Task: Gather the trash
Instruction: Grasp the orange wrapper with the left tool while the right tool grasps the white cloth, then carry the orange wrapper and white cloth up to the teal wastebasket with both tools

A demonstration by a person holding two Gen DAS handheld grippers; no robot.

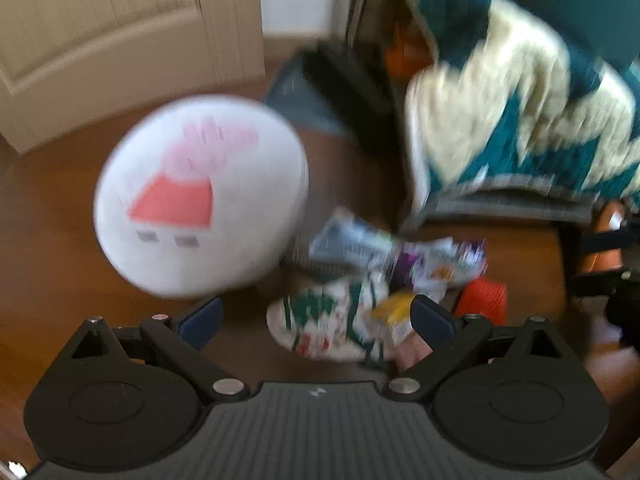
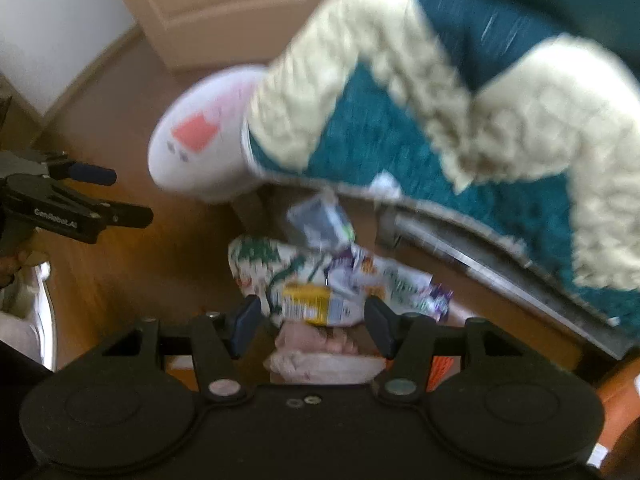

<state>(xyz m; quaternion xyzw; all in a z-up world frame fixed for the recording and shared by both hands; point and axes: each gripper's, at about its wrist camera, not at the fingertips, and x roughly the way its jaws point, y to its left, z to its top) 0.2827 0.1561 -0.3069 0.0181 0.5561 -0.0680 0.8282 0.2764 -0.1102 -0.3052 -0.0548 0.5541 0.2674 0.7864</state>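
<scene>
A pile of trash lies on the wooden floor by the bed: a white and green wrapper (image 1: pixel 328 320) (image 2: pixel 260 264), a yellow packet (image 1: pixel 394 308) (image 2: pixel 312 304), purple and white wrappers (image 1: pixel 440 260) (image 2: pixel 400 280) and a grey-blue pack (image 1: pixel 348 236) (image 2: pixel 320 224). My left gripper (image 1: pixel 316 320) hangs above the pile, jaws wide open and empty; it also shows in the right wrist view (image 2: pixel 120 196). My right gripper (image 2: pixel 314 322) is open above the pile too. The yellow packet shows between its fingers but lies loose on the heap. Both views are blurred.
A white round stool (image 1: pixel 200 196) (image 2: pixel 200 148) with a pink cartoon stands left of the pile. A teal and cream blanket (image 1: pixel 520 120) (image 2: pixel 440 120) hangs off the bed on the right. A dark bin (image 1: pixel 344 88), a door (image 1: pixel 120 40), an orange object (image 1: pixel 484 296) and pinkish material (image 2: pixel 320 356) are nearby.
</scene>
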